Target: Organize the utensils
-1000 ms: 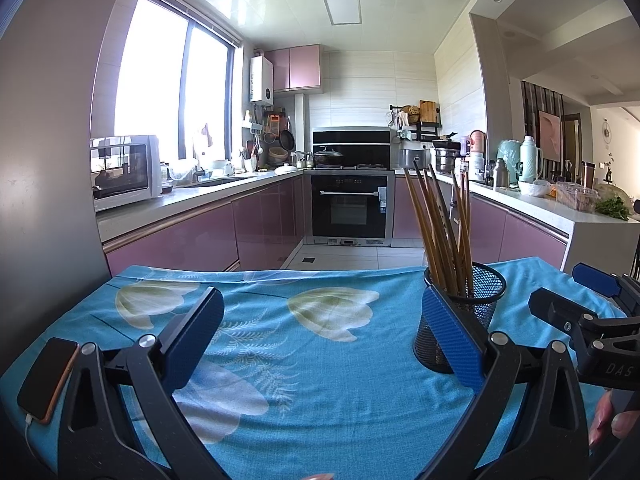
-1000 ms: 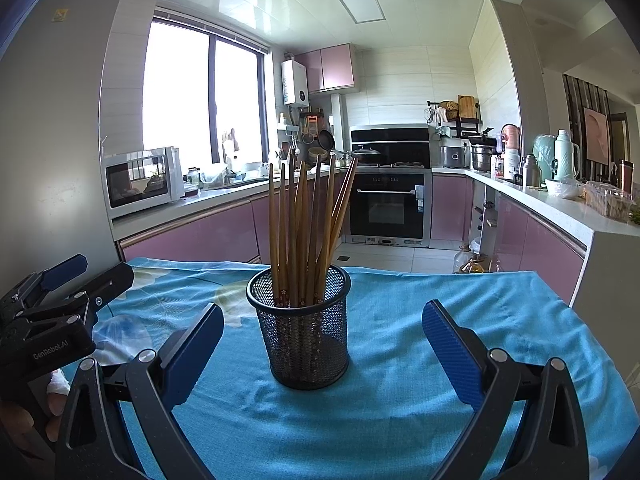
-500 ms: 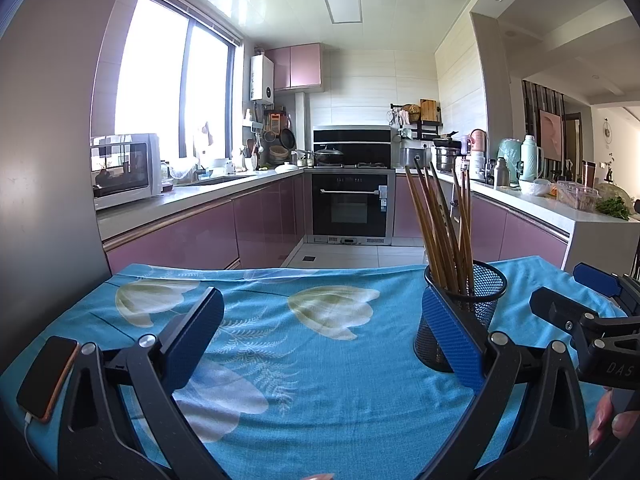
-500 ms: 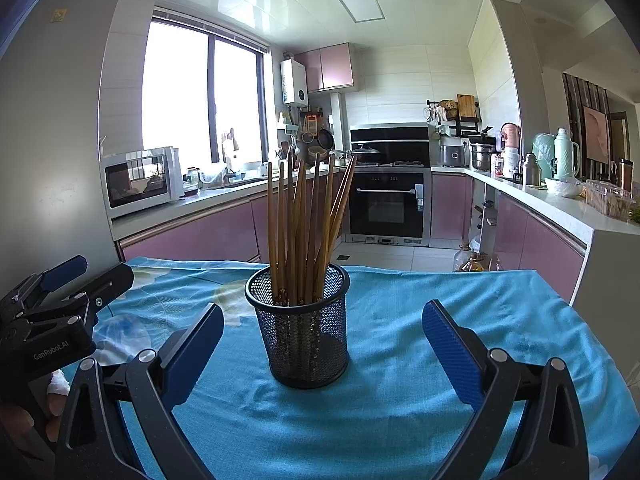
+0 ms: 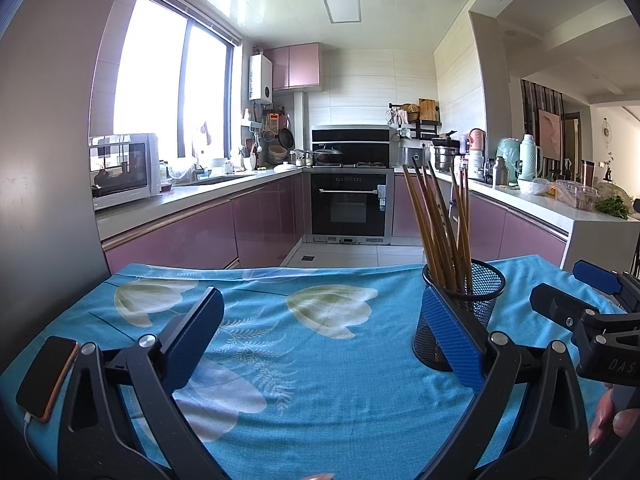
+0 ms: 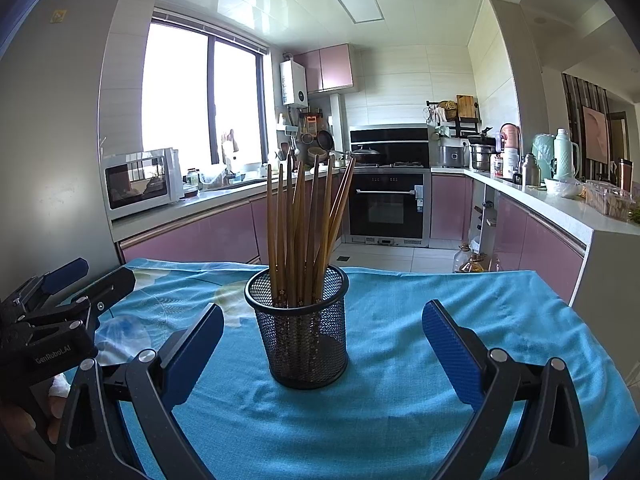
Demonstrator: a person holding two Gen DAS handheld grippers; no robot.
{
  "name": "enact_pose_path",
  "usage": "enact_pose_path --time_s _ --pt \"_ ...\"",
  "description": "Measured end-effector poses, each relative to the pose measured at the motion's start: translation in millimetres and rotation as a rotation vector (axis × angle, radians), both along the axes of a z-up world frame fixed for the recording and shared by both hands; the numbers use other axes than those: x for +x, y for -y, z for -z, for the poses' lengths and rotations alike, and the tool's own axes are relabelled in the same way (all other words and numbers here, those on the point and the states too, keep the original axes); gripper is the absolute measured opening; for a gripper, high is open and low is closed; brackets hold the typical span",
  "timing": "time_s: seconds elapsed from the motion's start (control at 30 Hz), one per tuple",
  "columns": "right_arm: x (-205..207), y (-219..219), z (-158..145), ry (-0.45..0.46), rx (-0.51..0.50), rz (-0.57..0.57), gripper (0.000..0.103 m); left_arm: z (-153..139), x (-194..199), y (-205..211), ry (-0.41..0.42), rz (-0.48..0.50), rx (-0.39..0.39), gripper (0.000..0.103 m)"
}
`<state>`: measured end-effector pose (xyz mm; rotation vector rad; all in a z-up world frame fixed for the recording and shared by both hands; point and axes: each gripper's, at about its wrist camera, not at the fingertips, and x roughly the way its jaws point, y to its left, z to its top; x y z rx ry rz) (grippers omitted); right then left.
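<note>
My right gripper (image 6: 320,344) was open wide, and the black mesh cup (image 6: 306,336) full of brown chopsticks (image 6: 298,232) stood in the middle of its picture, between my fingers but not touching them. My left gripper (image 5: 320,336) was open wide too, over the blue cloth (image 5: 320,380), with the cup at its right side and a phone (image 5: 46,376) at the lower left.

A mesh cup (image 6: 299,332) stands on the table (image 6: 420,360), with chopsticks (image 6: 304,232) upright in it. The right gripper (image 6: 322,350) hangs just near of the cup, jaws wide apart; the left gripper (image 5: 320,338) lies left of the cup. A phone (image 5: 46,376) rests at the table's near left edge.
</note>
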<state>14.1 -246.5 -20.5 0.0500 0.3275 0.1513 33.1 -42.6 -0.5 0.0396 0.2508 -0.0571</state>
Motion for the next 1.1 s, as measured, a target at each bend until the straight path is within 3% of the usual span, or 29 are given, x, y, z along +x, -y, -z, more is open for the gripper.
enact_pose_path --time_s 0.87,0.97,1.1 --pt "2.7 3.8 0.6 -0.021 0.001 -0.003 0.096 1.5 0.8 4.5 -0.001 -0.007 0.000 0.098" --pt "7.8 10.2 2.7 -0.053 -0.013 0.004 0.096 4.1 7.6 3.3 -0.043 -0.005 -0.006 0.098" --pt "27.7 35.3 12.9 -0.179 -0.051 0.055 0.096 9.8 19.6 -4.4 -0.107 -0.022 0.002 0.098"
